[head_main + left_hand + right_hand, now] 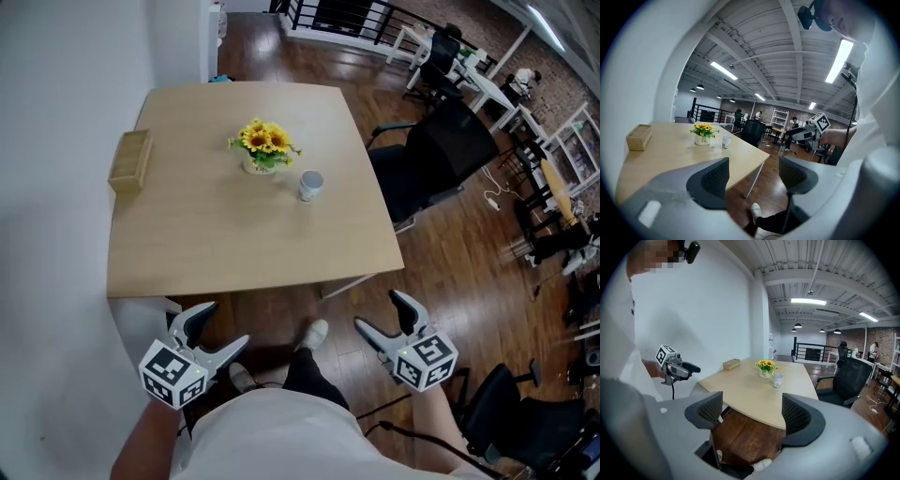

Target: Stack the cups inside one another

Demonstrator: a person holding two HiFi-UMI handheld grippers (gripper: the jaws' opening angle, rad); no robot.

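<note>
A white cup (310,185) stands upright on the wooden table (216,244), just right of a pot of sunflowers (263,148); whether it is one cup or several nested I cannot tell. The same cup (726,142) shows small in the left gripper view and again as cup (777,380) in the right gripper view. My left gripper (212,333) hangs open below the table's near edge, at the left. My right gripper (384,312) is open too, over the floor at the right. Neither holds anything.
A wooden box (130,160) lies at the table's left edge, next to a white wall. A black office chair (441,159) stands at the table's right side. The person's legs and shoes (316,333) are below the near edge. More desks and chairs fill the far right.
</note>
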